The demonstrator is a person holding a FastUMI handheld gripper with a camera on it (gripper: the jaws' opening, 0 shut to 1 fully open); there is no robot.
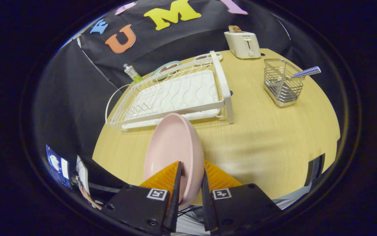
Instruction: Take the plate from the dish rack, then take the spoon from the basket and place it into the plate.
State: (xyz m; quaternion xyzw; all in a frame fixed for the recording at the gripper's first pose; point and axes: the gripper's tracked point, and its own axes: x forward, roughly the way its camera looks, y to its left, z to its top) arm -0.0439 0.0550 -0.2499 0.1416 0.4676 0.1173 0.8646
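Now | jaws clamped on pink plate (172, 147) rim (held on edge) | dish rack (175, 95) just beyond

You are holding the plate (172, 147) on edge between the fingers of the gripper (191, 183), both pressing on its rim, over the near part of the table (267, 144). Just beyond the plate the dish rack (175, 95) is lying on the table. Right of the rack, well apart, the basket (281, 83) is standing with the spoon (307, 72) sticking out of it. Behind the basket the toaster (243, 44) is sitting at the far edge. Behind the rack two dishes (167, 68) and a tube (132, 72) are resting.
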